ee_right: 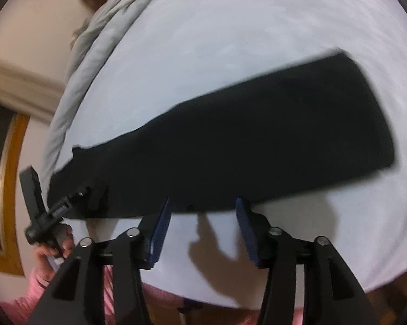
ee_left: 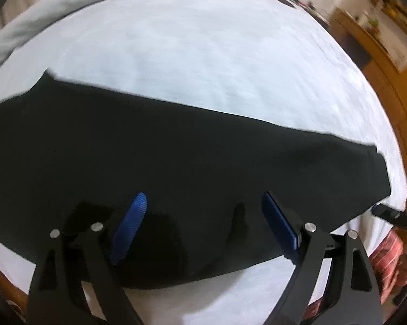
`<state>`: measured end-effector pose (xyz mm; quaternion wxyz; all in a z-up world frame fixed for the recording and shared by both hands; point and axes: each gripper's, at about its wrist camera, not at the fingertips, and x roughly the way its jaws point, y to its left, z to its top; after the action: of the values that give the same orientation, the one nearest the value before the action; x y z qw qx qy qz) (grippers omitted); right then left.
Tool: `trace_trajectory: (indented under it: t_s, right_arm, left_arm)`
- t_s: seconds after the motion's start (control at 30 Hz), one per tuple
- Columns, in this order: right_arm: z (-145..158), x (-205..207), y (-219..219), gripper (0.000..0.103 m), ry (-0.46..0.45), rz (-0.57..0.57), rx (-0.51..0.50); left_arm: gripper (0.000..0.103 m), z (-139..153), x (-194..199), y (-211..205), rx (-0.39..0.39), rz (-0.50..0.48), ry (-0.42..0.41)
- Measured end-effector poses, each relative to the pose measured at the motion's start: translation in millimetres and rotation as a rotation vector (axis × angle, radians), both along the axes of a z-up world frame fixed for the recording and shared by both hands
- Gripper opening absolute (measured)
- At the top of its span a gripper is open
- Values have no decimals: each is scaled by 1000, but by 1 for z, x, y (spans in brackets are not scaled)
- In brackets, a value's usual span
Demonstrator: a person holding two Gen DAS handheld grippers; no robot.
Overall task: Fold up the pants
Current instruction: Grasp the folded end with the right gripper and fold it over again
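Black pants [ee_left: 176, 157] lie flat as a long band across the white bed sheet [ee_left: 203, 48], folded lengthwise. My left gripper [ee_left: 203, 199] is open and empty, its blue pads [ee_left: 133, 222] hovering over the pants' near edge. In the right wrist view the pants [ee_right: 257, 140] stretch from lower left to upper right. My right gripper [ee_right: 202, 203] is open and empty, at the pants' near edge over the sheet [ee_right: 257, 27]. The left gripper's body also shows there [ee_right: 54, 211], at the pants' left end.
A grey blanket [ee_left: 40, 13] is bunched along the bed's far side, also in the right wrist view [ee_right: 95, 40]. A wooden bed frame [ee_left: 387, 86] and shelves stand at the right. The person's pink sleeve [ee_right: 40, 284] is at the near edge.
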<state>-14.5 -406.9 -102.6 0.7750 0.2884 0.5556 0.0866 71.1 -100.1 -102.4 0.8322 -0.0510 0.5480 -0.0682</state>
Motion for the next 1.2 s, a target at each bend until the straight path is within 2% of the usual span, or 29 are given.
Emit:
trace_trajectory:
  t_s: [0.07,0.13,0.2,0.33,0.37,0.47,0.57,0.63,0.73,0.77,0.83,0.87,0.9,0.97,1.07,1.2]
  right_arm:
    - [-9,-8,-24,55,4,-79,32]
    - [-19,-10,-41,60,-2,-121,67]
    - [-29,-8,-52,60,-15,-158,91]
    - [-49,2,-65,57,-68,-192,143]
    - [-49,6,-67,53,-92,-202,149]
    - [-50,17,-67,53,-121,-224,178]
    - [-57,22,-73,52,-132,-245,226]
    - [-60,21,-77,55,-135,-248,253]
    - [-60,25,-76,56,-165,-244,259]
    - [-59,26,-74,52,-182,-251,260]
    - [-58,27,-79,13,-206,-273,302]
    - [-56,29,-83,13,-224,-289,341]
    - [-48,31,-83,12,-249,-288,340]
    - [-26,36,-81,11,-301,-256,275]
    - [4,36,-88,10,-362,-250,246]
    - [31,26,-113,10,-412,-290,155]
  left_arm:
    - [87,-4,2,-17,27,-14,-1]
    - [88,-8,4,-24,49,-13,-6]
    - [88,-11,10,-26,68,-8,2]
    - [88,-10,13,-25,54,27,0]
    - [88,-8,12,-26,42,33,-2]
    - [90,-8,8,-35,21,30,-6]
    - [90,-18,10,-46,53,16,5]
    - [91,-23,14,-48,57,16,1]
    - [92,-27,15,-59,77,14,-9]
    - [92,-27,13,-60,82,12,-10]
    - [92,-23,8,-58,59,10,-10]
    - [92,-20,8,-59,40,13,-9]
    - [92,-17,8,-57,16,21,-8]
    - [92,-9,9,-54,3,39,-12]
    - [92,5,10,-47,-15,49,-52]
    - [93,14,8,-43,22,44,-133]
